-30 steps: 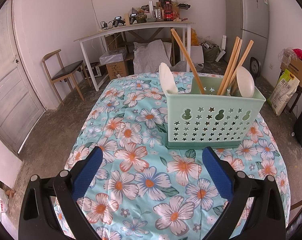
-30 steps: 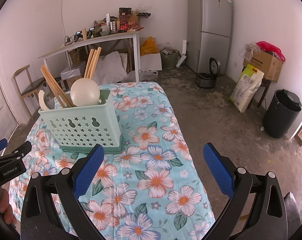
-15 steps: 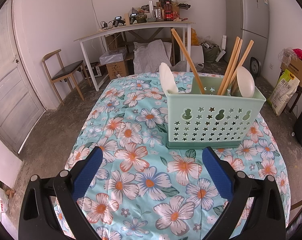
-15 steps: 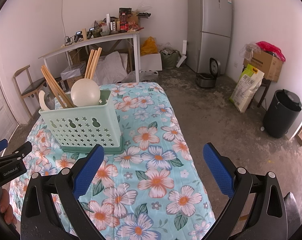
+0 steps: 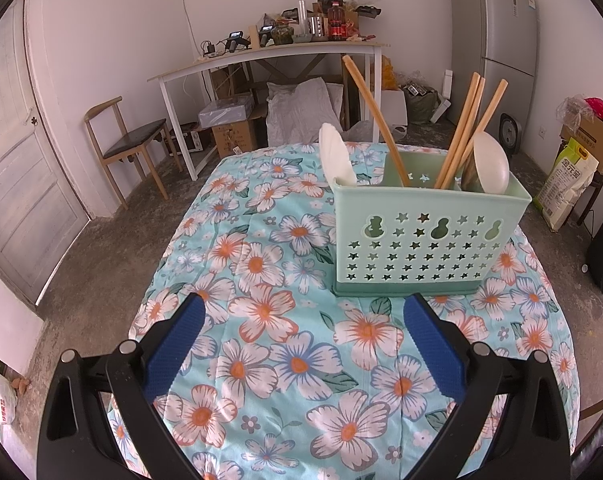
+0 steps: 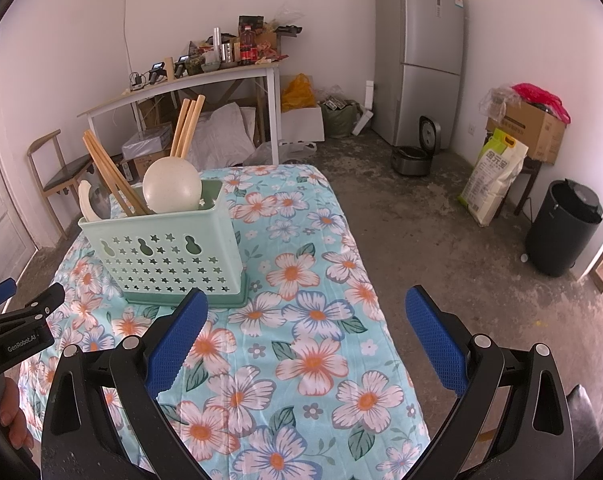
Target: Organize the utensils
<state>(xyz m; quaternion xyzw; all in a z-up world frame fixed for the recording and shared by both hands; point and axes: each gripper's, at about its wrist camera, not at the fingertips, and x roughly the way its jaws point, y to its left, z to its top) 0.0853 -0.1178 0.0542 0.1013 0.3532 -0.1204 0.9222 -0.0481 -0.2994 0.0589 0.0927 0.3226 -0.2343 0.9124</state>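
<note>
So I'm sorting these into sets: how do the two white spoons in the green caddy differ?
The left spoon stands at the caddy's left end, seen nearly edge-on and narrow in the left view; the right spoon stands at the right end beside a group of chopsticks, showing a broader oval bowl. Both are white, bowl up, handles down in the caddy.

Inside the green holder (image 5: 417,240), the lower ends of my chopsticks (image 5: 461,132) and the handles of both white spoons (image 5: 490,164) are hidden behind its starred wall, so I cannot tell which compartment each sits in. From my right wrist view, a third spoon (image 6: 88,200) at the holder's far left corner is half covered. Left of the holder there, my left gripper (image 6: 5,316) is cut off by the picture's edge, its jaws unreadable.
</note>
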